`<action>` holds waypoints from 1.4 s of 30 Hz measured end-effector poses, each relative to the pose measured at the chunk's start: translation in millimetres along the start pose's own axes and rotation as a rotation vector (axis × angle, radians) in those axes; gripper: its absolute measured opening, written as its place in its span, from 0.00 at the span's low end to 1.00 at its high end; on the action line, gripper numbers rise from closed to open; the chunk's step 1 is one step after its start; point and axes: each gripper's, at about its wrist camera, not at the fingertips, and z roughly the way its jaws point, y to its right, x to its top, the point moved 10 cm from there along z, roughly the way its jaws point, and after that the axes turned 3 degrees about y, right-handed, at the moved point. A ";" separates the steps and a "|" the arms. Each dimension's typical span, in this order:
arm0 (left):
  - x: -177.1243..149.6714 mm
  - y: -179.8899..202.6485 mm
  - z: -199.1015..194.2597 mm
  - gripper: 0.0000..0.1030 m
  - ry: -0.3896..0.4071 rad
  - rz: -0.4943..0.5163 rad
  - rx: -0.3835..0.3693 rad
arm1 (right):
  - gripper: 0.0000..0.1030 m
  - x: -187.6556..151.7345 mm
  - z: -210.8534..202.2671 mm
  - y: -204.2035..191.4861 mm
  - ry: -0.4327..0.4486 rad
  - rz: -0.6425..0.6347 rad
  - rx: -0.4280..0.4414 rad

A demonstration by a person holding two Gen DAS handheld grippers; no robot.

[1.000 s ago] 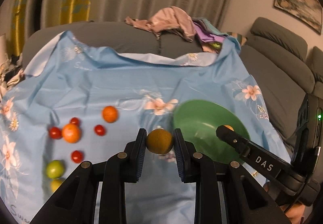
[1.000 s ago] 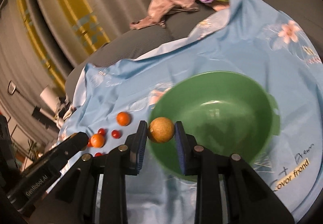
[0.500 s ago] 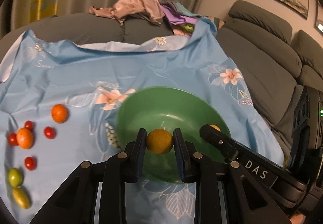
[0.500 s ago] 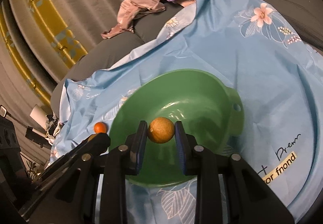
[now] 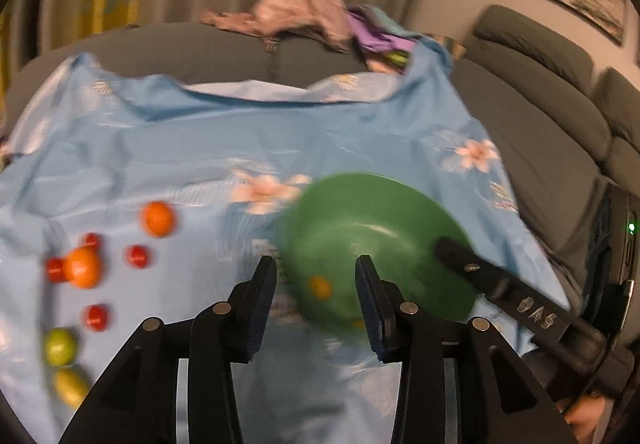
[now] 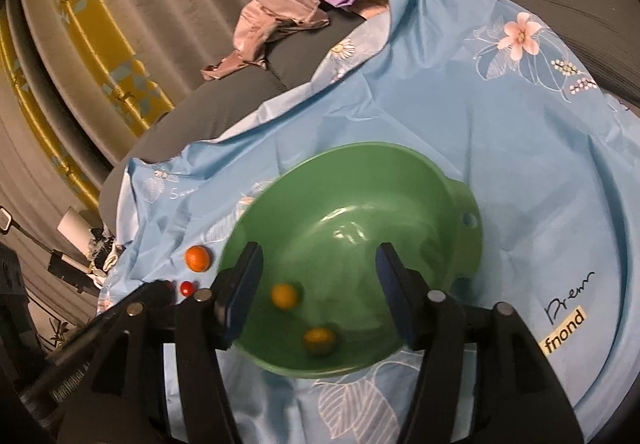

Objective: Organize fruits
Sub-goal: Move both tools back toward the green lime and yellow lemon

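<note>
Inside the green bowl (image 6: 460, 204) near the blue sheet's (image 6: 520, 148) right edge lie two yellow-brown fruits (image 6: 284, 296). Both the left gripper (image 5: 316, 298) and right gripper (image 6: 318, 284) are released. Toward the sheet's left edge: two oranges (image 5: 158, 219), four cherry tomatoes (image 5: 137, 256), two greenish fruits (image 5: 59, 341).

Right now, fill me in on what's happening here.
A person is sorting fruit with two handheld grippers. Both the left gripper and the right gripper are open and empty above the round green plastic bowl, which holds two small yellow-brown fruits. Oranges, red cherry tomatoes and greenish fruits lie on the blue floral cloth.
</note>
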 end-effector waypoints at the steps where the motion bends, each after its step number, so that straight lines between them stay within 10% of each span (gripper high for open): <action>1: 1.1 -10.8 -5.9 0.39 0.007 -0.012 0.021 | 0.58 -0.1 -0.1 -3.9 -0.002 -0.006 0.011; 11: -27.2 -179.8 -92.7 0.40 0.059 -0.286 0.355 | 0.58 -30.7 13.1 -83.6 -0.091 -0.121 0.163; 31: -58.2 -246.3 -78.6 0.40 0.007 -0.468 0.237 | 0.48 -229.7 91.8 -264.3 -0.656 -0.598 0.430; 42: -62.6 -233.9 -59.3 0.40 -0.047 -0.427 0.221 | 0.35 -229.6 102.6 -246.4 -0.624 -0.573 0.362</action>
